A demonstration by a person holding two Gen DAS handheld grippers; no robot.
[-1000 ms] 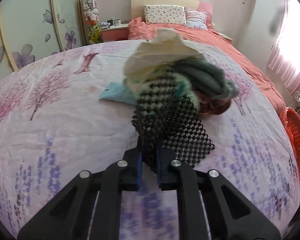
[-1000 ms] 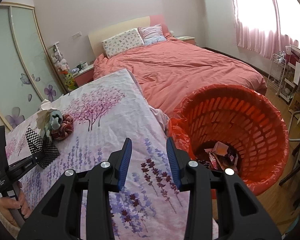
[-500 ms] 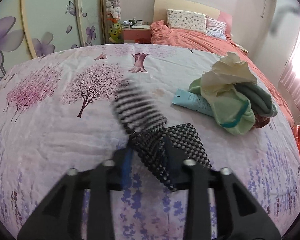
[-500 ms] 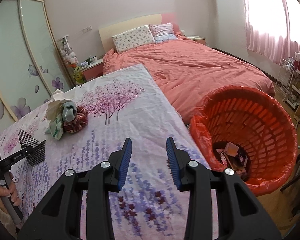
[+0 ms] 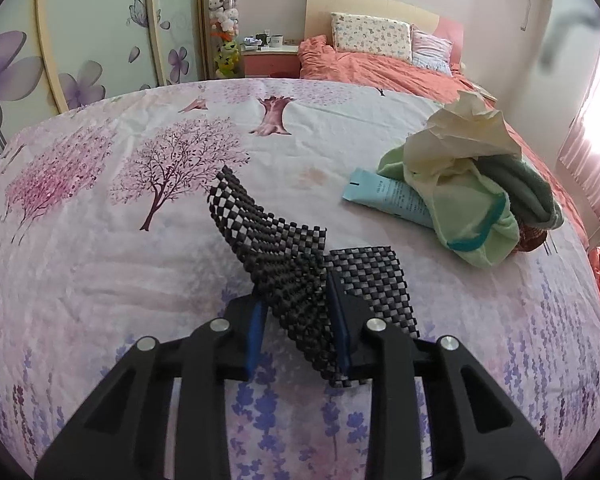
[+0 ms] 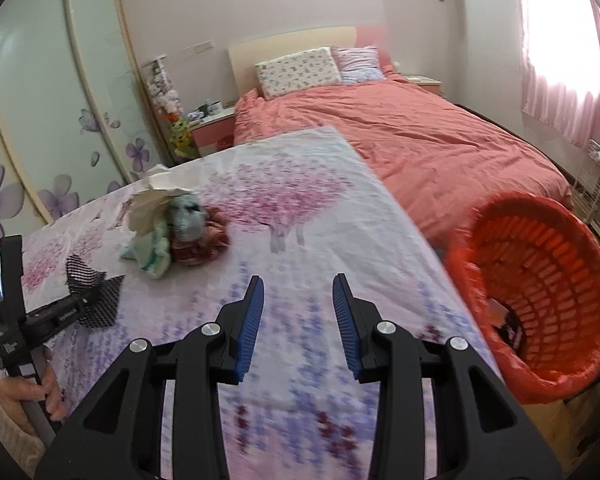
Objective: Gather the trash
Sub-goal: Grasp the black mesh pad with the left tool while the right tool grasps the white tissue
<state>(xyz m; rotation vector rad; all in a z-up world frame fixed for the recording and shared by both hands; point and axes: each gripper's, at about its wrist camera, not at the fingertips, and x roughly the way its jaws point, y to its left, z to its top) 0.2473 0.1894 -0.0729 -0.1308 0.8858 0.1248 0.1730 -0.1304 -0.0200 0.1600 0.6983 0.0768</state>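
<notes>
While the left gripper points down over the tabletop, its fingers are closing around a piece of black mesh mat, which lies between them; the right-hand pad touches the mesh, but a gap shows beside the left-hand pad, so the grip does not look firm. One end of the mat curls up off the flowered cloth and the other lies flat. Beyond it, to the right, sits a pile of trash: a blue tube, a light green cloth, crumpled paper and a dark green sock, all touching. In the right wrist view, the right gripper hovers above the cloth with its fingers spread and nothing between them. An orange basket stands beside the tabletop's right edge, with a few scraps at its bottom. Farther back is a bed with pillows.
</notes>
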